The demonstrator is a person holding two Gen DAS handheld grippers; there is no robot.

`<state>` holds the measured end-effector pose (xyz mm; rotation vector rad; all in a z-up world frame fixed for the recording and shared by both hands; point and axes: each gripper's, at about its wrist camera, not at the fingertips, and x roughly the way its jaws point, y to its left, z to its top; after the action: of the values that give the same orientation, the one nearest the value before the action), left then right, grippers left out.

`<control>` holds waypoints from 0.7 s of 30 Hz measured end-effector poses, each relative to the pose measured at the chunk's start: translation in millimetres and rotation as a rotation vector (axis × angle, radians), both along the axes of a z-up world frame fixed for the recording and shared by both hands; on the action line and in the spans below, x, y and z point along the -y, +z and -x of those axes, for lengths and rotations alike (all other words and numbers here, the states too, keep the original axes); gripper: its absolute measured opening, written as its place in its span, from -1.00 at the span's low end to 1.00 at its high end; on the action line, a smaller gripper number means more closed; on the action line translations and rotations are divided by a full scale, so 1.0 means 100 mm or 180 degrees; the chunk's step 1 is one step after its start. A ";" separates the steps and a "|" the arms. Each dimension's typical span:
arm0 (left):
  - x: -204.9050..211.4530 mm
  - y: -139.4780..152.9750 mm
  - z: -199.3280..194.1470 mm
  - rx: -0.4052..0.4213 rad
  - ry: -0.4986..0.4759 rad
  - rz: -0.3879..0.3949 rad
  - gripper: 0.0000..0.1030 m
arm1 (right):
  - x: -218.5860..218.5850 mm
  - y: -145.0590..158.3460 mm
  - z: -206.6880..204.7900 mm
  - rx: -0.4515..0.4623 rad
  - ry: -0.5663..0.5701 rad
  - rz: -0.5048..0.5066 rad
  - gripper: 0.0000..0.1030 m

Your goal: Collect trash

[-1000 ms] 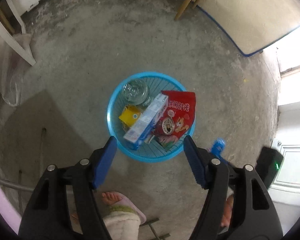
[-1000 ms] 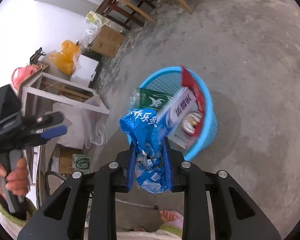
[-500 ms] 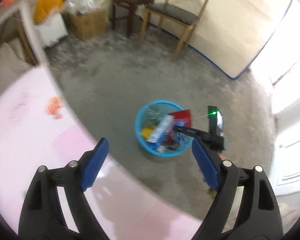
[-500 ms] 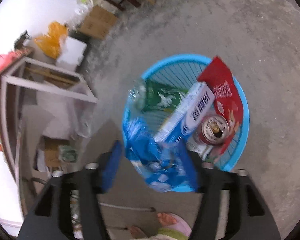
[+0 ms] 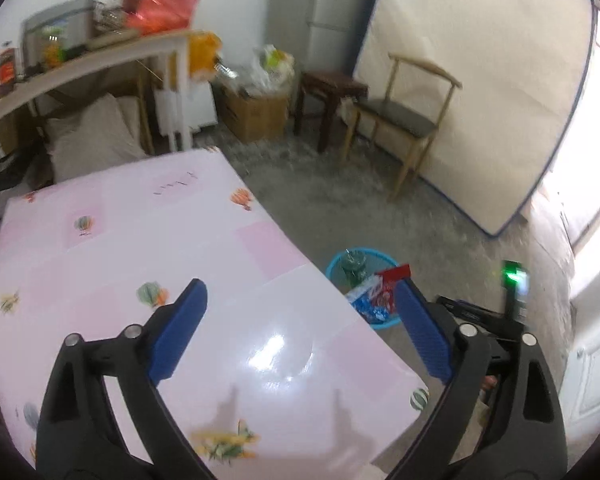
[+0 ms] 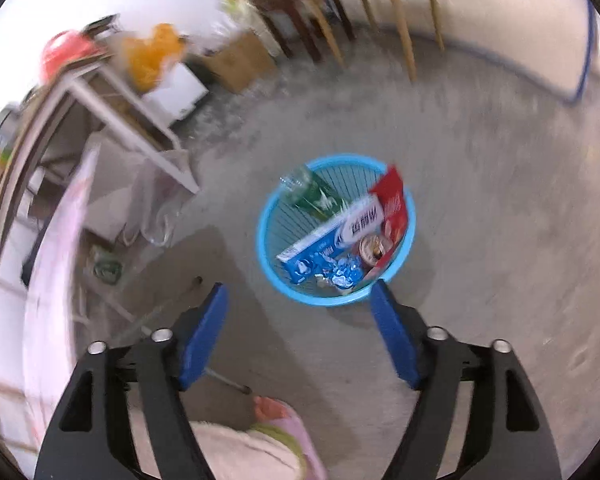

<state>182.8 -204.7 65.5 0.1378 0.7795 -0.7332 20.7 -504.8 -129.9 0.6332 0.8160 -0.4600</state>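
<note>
The right gripper (image 6: 300,300) was seen with its jaws opening and nothing between them, held above the blue basket (image 6: 408,236) on the concrete floor (image 6: 500,200). In the basket lay a blue wrapper (image 6: 340,270), a toothpaste box (image 6: 332,232), a red packet (image 6: 392,204), a can (image 6: 372,246) and a green bottle (image 6: 312,196). The left gripper (image 5: 300,320), likewise opening and empty, was held over a pink table (image 5: 140,248), with the basket beyond its edge.

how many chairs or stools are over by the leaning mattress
2. A light wooden chair with a dark seat stands right in front of the mattress; a dark wooden stool stands just left of it, beside the cardboard box. More may be out of view.
</note>
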 end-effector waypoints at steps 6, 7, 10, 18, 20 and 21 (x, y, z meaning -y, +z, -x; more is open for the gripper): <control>-0.38 -0.09 0.60 0.0002 0.0178 0.0004 0.83 | -0.91 1.03 0.60 0.0291 0.0294 0.0882 0.88; -0.42 -0.12 0.67 -0.0013 0.0208 0.0000 0.83 | -1.04 1.12 0.66 0.0282 0.0278 0.1008 0.88; -0.53 -0.22 0.90 0.0111 0.0441 -0.0105 0.83 | -1.40 1.29 0.77 0.0249 0.0332 0.1270 0.88; -0.71 -0.44 1.33 0.0302 0.1031 -0.0290 0.83 | -2.17 1.27 0.79 0.0048 0.0595 0.1621 0.88; -0.69 -0.52 1.37 0.0314 0.1171 -0.0497 0.83 | -2.25 1.21 0.75 -0.0077 0.0620 0.1604 0.88; -0.68 -0.55 1.38 0.0285 0.1215 -0.0589 0.83 | -2.27 1.20 0.74 -0.0106 0.0631 0.1609 0.88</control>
<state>44.7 -136.4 10.1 0.1814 0.7593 -0.2914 -53.0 -277.4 -10.2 0.0759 0.7468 -0.4728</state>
